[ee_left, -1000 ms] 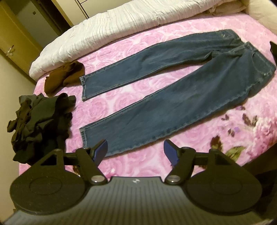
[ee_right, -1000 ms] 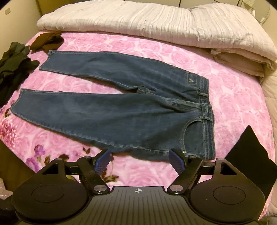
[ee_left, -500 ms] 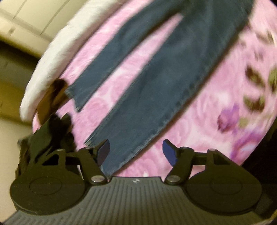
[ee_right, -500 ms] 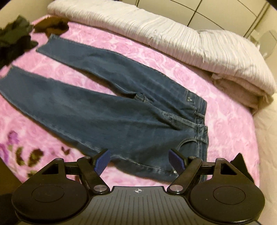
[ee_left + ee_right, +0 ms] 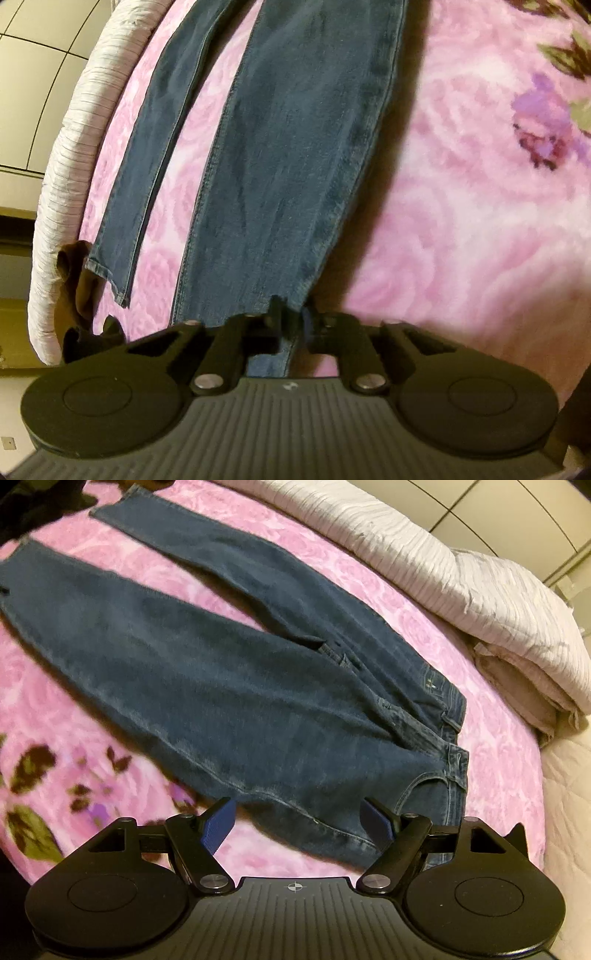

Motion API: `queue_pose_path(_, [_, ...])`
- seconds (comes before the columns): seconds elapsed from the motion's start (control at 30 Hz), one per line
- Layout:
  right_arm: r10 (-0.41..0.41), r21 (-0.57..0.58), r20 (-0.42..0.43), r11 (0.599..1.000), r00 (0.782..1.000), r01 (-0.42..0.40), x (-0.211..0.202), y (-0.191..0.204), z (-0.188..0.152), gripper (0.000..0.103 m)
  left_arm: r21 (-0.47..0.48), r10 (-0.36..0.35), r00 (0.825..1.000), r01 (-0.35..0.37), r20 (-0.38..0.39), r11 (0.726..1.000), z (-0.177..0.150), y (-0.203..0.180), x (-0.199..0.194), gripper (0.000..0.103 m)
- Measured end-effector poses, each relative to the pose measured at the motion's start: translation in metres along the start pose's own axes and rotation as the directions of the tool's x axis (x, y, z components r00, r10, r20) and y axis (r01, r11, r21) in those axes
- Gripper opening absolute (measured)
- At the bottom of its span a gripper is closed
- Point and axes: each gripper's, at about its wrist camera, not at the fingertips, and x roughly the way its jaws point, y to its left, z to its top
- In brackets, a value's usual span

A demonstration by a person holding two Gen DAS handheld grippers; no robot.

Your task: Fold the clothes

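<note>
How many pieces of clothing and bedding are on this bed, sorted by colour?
Blue: 1, the jeans
Brown: 1, a crumpled garment by the far leg's hem
Black: 1, a dark clothes heap, item count within it unclear
White: 1, the ribbed quilt
Beige: 1, the folded blanket
Pink: 1, the floral bedspread
Total: 6

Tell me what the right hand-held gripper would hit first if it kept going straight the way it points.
Most likely the jeans: the open right hand-held gripper points down at their near edge by the hip, just short of the waistband. Depth is unclear, so it could first brush the pink bedspread beside that edge.
</note>
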Motion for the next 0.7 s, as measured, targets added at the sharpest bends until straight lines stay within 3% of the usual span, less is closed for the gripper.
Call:
queue_pose_path(0.2, [-0.047,-0.065,0.012,0.997,0.999,0.048,0.023,-0.013,-0.02,0.078,-0.118,0.014,1.0,-0.015,-0.008,0.993,0.009,0.027,-0.01,0.004])
queue_pose_path(0.3, [-0.081,-0.203,0.011,0.976,0.997,0.081,0.043,-0.022,-0.043,0.077,-0.136,0.031,0.999,-0.036,-0.035,0.99,0.019,0.035,-0.012,0.004])
queue_pose_path(0.5, [-0.124,-0.465,0.035,0.876,0.992,0.126,0.086,-0.052,-0.101,0.077,-0.151,0.073,0.991,-0.09,-0.113,0.984,0.038,0.04,-0.013,0.004])
queue_pose_path(0.63, [-0.143,-0.567,0.051,0.811,0.988,0.146,0.112,-0.071,-0.129,0.075,-0.137,0.084,0.983,-0.108,-0.165,0.985,0.046,0.037,-0.008,0.004])
queue_pose_path(0.7, [-0.151,-0.601,0.074,0.782,0.986,0.165,0.123,-0.08,-0.139,0.069,-0.141,0.089,0.978,-0.117,-0.187,0.983,0.048,0.036,-0.005,0.004])
